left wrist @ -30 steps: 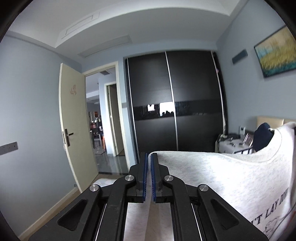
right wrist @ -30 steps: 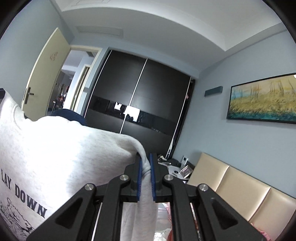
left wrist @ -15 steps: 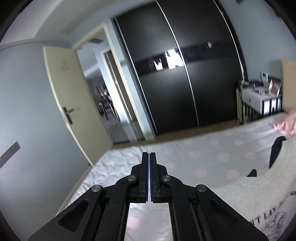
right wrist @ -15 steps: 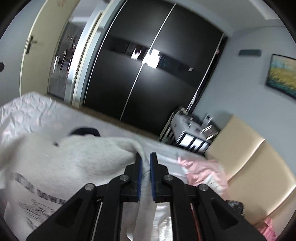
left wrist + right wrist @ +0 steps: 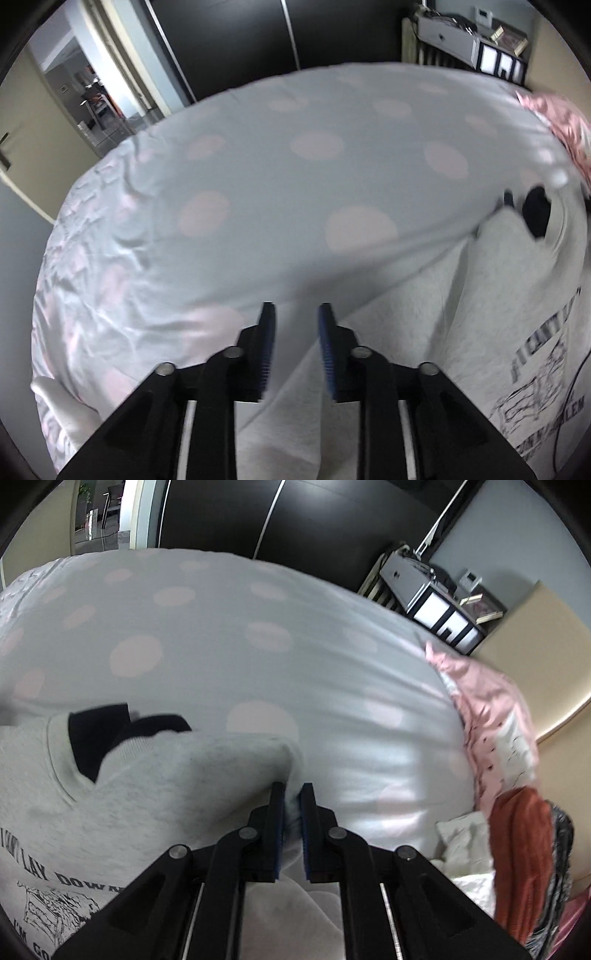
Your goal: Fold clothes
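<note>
The grey sweatshirt (image 5: 122,794) with dark lettering lies spread on the bed (image 5: 295,192), whose pale sheet carries pink dots. The right gripper (image 5: 292,797) is clenched on the sweatshirt's shoulder edge, while the left gripper (image 5: 293,325) has just been opening, its jaws now parted above the fabric with nothing pressed between them. Beyond the bed stand a black wardrobe (image 5: 295,513) and a nightstand (image 5: 432,598); a pink cloth (image 5: 491,716) and an orange garment (image 5: 524,856) lie at the bed's right.

Grey sweatshirt (image 5: 155,794) shoulder in right gripper (image 5: 292,794)
</note>
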